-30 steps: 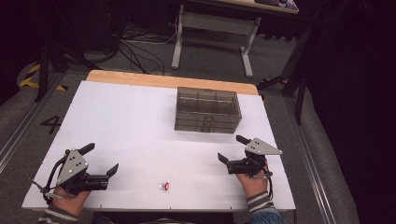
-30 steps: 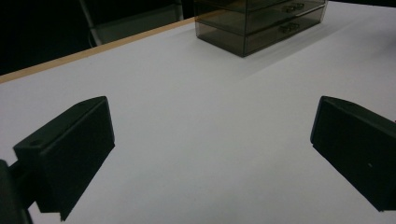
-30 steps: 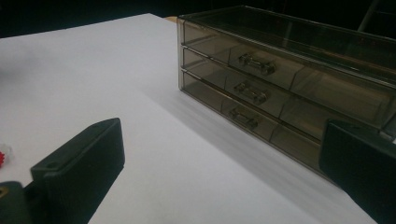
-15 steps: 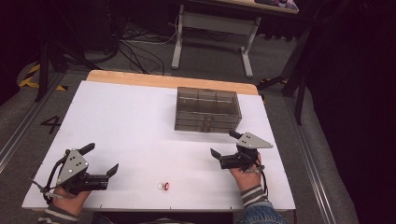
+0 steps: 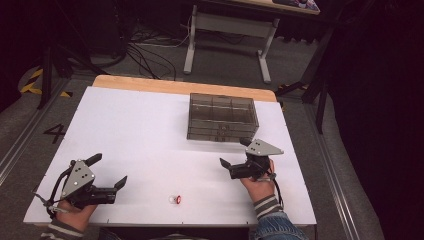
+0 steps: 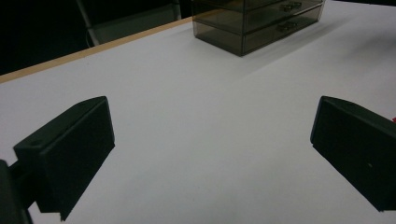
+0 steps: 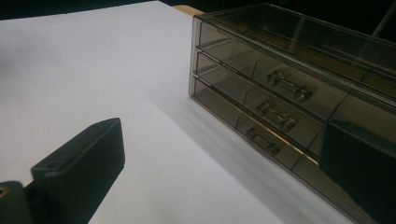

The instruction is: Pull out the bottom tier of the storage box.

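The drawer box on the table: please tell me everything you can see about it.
The drawer box is smoky, see-through plastic, low and rectangular. It has three shallow drawers stacked on its front, each with a small clear bar handle, all pushed shut. Dividers show on top. It stands flat toward the far right of the white table. The right tool is near its front, open, not touching it.

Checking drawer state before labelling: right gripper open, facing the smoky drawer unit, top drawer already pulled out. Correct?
Not quite. The right gripper is open and faces the drawer unit, but the top drawer is shut, flush with the two drawers below it, as the right gripper view shows.
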